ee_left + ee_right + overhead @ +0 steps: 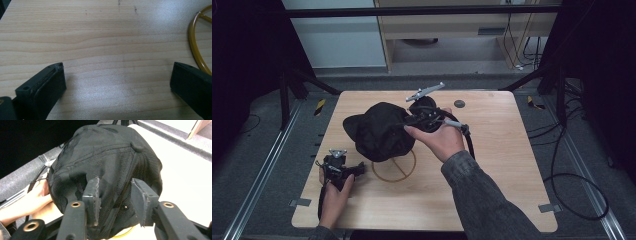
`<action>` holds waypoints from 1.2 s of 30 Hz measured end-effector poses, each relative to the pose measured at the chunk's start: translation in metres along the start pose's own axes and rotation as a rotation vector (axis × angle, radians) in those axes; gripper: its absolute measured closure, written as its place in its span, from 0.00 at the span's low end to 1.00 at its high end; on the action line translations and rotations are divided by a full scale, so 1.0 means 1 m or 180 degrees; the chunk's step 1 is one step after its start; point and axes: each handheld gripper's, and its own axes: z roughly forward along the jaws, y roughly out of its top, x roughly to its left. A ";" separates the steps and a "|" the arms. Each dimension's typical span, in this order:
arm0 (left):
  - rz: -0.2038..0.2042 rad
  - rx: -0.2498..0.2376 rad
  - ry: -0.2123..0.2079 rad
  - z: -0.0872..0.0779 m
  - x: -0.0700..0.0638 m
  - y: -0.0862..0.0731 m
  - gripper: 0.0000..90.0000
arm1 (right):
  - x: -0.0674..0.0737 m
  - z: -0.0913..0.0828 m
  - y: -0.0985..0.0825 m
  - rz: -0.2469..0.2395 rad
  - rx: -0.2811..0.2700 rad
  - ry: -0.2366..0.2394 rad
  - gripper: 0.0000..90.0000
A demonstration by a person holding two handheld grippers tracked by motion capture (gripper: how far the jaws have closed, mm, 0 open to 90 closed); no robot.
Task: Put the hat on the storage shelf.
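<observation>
While left gripper (354, 169) rests, right gripper (115, 195) pinches cap (379, 131).

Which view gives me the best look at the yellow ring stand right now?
The high view: the yellow ring stand shows most of its hoop and cross-spokes on the table, partly under the black cap. The left gripper view catches one arc; the right gripper view, a sliver under the cap.

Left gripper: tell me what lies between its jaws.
Nothing but bare wooden table. In the left gripper view the left gripper stands wide open over plain tabletop, with the yellow ring off beyond one jaw, not between them.
</observation>
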 end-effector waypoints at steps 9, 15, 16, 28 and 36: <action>-0.0001 -0.0001 0.0000 0.000 0.000 0.000 0.00 | -0.004 -0.004 -0.004 0.0107 -0.0007 0.0014 0.57; 0.0000 0.0000 0.0000 0.000 0.000 0.000 0.00 | -0.006 -0.008 -0.007 0.0141 -0.0021 0.0028 0.55; 0.0000 -0.0001 0.0000 0.000 0.000 0.000 0.00 | -0.006 -0.009 -0.008 0.0135 -0.0027 0.0031 0.55; 0.0006 0.0002 -0.0005 0.000 0.000 0.000 0.00 | -0.006 -0.019 -0.012 0.0131 -0.0046 0.0016 0.50; 0.0007 0.0003 -0.0005 0.000 0.000 0.000 0.00 | -0.005 -0.022 -0.013 0.0128 -0.0056 0.0008 0.46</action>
